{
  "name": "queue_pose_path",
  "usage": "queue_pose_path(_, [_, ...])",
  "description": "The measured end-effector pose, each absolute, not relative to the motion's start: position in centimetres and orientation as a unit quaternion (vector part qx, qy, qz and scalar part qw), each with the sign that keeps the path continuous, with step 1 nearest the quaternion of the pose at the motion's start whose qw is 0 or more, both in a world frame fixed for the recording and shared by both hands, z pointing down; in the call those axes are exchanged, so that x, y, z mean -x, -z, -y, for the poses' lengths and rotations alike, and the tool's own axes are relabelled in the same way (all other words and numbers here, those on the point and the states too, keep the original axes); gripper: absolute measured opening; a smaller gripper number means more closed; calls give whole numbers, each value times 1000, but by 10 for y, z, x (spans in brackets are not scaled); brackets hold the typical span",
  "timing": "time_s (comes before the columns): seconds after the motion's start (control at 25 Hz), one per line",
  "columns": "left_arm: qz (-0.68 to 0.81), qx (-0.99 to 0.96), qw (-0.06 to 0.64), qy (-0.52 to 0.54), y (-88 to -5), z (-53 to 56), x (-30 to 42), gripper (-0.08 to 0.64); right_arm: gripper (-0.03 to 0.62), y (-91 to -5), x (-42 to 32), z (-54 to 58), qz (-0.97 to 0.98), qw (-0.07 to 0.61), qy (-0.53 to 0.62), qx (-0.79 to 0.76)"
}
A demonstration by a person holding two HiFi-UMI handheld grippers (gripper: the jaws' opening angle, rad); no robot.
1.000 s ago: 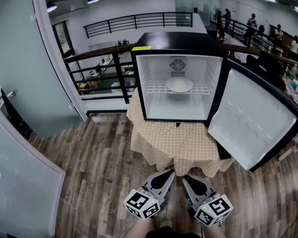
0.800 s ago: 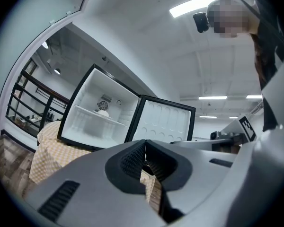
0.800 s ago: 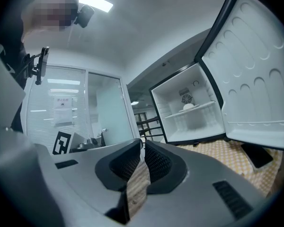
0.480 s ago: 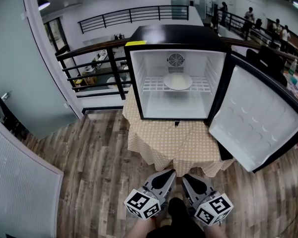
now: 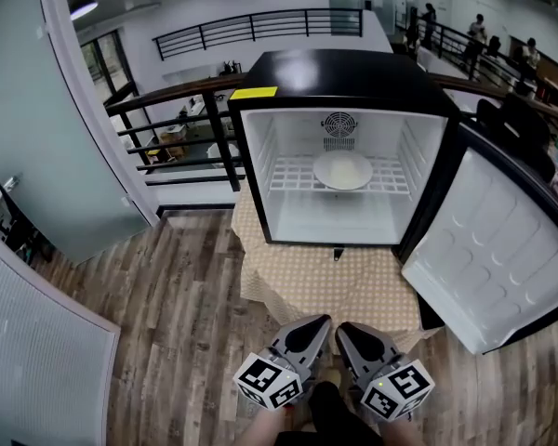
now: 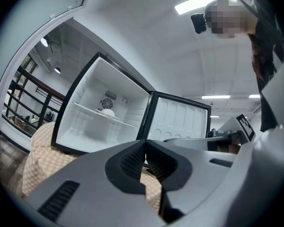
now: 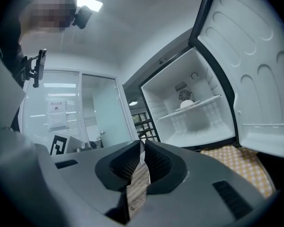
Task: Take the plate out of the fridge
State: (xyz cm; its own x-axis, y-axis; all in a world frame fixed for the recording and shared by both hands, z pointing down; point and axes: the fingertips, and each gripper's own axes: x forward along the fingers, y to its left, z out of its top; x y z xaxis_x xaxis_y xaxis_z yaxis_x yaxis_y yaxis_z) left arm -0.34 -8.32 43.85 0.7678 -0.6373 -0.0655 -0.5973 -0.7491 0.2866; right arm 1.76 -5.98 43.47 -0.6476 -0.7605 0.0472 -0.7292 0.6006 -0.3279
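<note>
The plate (image 5: pixel 343 169) lies on the wire shelf (image 5: pixel 288 171) inside the fridge (image 5: pixel 344 72), whose door (image 5: pixel 493 258) stands wide open, on a cloth-covered worktop (image 5: pixel 307 282). The left tool (image 5: pixel 314 327) and right tool (image 5: pixel 344 331) hang low, well apart from the fridge, jaws pressed together, holding nothing.

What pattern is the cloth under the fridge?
The cloth has small tan-and-white checks, clearest in the head view.

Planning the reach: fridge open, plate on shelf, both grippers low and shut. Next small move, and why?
Probably raise the right gripper toward the plate, opening its jaws. The fridge door stands open and the plate lies clear on the shelf, but this gripper and the left gripper are shut, well short.
</note>
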Motion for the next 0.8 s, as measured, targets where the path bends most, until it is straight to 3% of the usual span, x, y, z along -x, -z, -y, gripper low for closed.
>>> queue_pose_path(0.8, [338,-928,139,75,-446,194,-18,9,49,-436,-32,178,-892,55,184,410])
